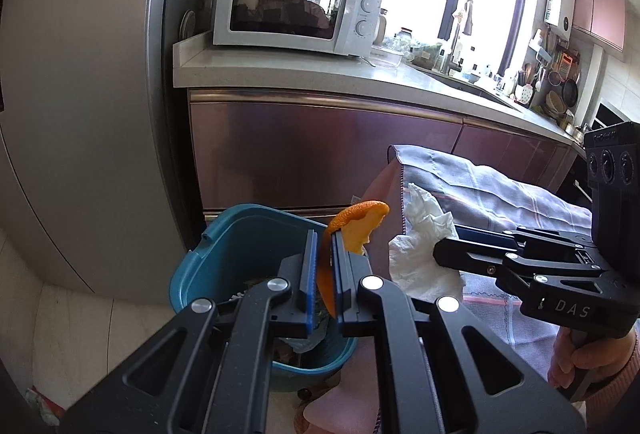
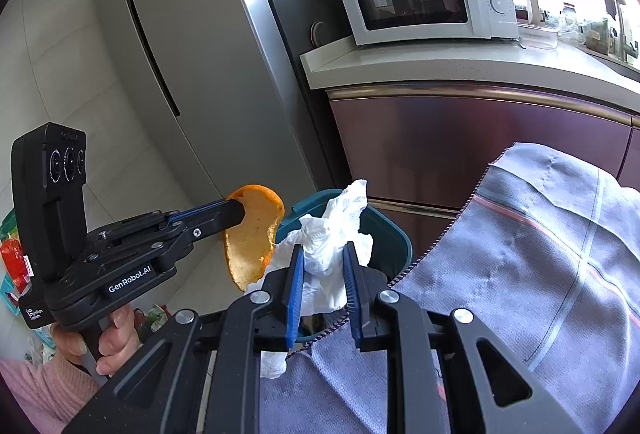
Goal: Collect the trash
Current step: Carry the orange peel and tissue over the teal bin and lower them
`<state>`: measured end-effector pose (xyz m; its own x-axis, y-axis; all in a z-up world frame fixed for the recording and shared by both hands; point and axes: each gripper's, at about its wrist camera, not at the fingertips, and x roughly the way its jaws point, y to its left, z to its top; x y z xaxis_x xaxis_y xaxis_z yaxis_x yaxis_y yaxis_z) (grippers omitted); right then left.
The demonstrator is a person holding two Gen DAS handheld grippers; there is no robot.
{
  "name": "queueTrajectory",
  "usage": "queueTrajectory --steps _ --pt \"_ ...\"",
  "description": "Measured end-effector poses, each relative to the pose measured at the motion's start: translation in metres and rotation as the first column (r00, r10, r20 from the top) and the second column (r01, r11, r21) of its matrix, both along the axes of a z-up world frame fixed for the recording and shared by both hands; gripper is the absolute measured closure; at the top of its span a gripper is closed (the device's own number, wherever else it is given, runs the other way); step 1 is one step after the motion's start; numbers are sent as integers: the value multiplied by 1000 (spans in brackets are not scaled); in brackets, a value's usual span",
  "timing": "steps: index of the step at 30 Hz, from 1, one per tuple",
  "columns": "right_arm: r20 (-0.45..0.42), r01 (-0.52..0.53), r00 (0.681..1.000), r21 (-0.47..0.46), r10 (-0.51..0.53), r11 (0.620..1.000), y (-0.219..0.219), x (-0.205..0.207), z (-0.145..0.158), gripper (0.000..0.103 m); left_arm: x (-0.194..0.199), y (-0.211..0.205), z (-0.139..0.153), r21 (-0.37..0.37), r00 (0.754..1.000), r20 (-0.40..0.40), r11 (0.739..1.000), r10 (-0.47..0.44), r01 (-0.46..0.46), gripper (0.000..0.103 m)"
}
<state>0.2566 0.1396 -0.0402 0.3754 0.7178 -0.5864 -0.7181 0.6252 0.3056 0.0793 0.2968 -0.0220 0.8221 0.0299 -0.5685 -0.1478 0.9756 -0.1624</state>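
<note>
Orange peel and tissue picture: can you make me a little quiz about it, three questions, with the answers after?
1. True or false: the left gripper is shut on the orange peel.
2. What is the right gripper holding? A) a spoon B) a crumpled white tissue C) a cup
3. Fill in: the teal ____ sits on the floor below both grippers, in front of the kitchen cabinet.

Key: 1 true. 2 B. 3 trash bin, already with some rubbish inside.
</note>
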Motion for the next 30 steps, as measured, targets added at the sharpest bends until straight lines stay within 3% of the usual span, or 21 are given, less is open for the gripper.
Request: queueTrajectory --steps 30 --pt "-25 -9 1000 -41 8 999 24 12 -13 85 12 20 -20 -12 998 -42 999 45 -45 96"
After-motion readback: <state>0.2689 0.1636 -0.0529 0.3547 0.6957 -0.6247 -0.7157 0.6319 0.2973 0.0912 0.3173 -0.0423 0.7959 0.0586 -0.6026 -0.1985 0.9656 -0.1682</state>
